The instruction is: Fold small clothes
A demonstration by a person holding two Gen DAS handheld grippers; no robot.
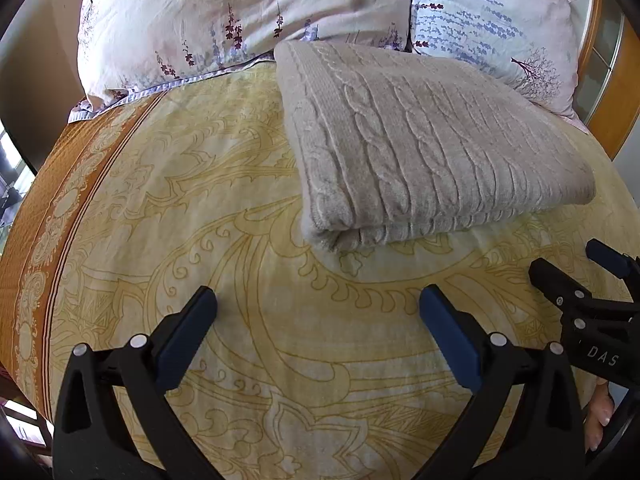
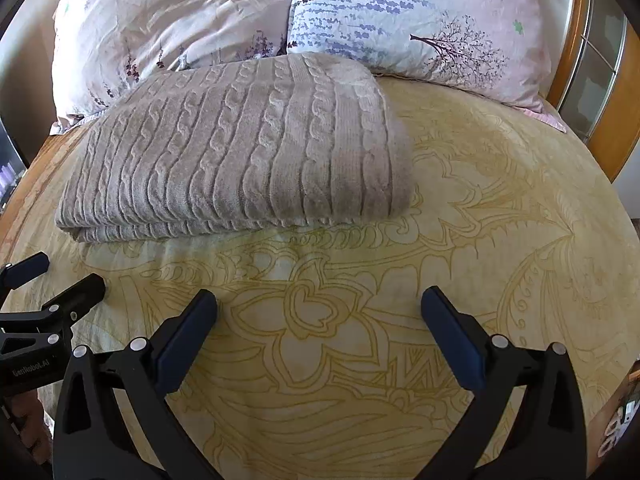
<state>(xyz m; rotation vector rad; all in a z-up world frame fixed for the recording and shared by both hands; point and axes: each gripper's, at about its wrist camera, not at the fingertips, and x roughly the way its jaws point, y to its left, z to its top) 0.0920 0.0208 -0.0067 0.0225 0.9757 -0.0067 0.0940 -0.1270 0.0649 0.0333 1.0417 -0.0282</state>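
— Seen from the left wrist: left gripper [image 1: 318, 300] spread wide over the bed sheet [image 1: 248, 248], nothing between the blue pads. Right gripper [image 1: 560, 264] poking in at the right edge, also parted, also empty. Only here: an orange-brown patterned border [image 1: 48, 216] down the left side of the bed.

— From the right wrist: right gripper [image 2: 319, 300] equally wide, holding nothing, hovering above a big flower outline on the bed sheet [image 2: 500, 240]. Left gripper [image 2: 64, 276] at the left edge, fingers apart. Only here: a bare tree printed on the right pillow [image 2: 440, 20] in full, plus more of the wooden bed frame [image 2: 612, 120].

— And the garment?

— Folded grey sweater [image 1: 420, 140], lying flat on the bed ahead of both grippers, touching neither. Far edge right up against the pillows [image 1: 240, 12].

— Look of the sweater [image 2: 240, 152]?

— Neat rectangle, at least two layers visible at the near edge. Thick cable knit: twisted rope columns alternating with plain ribs. Soft, slightly fuzzy, rounded at the fold.

— Rest of the fabrics?

— Sheet pale yellow with ochre scrollwork, lightly wrinkled. Pillows smooth, pinkish, printed with lavender sprigs.
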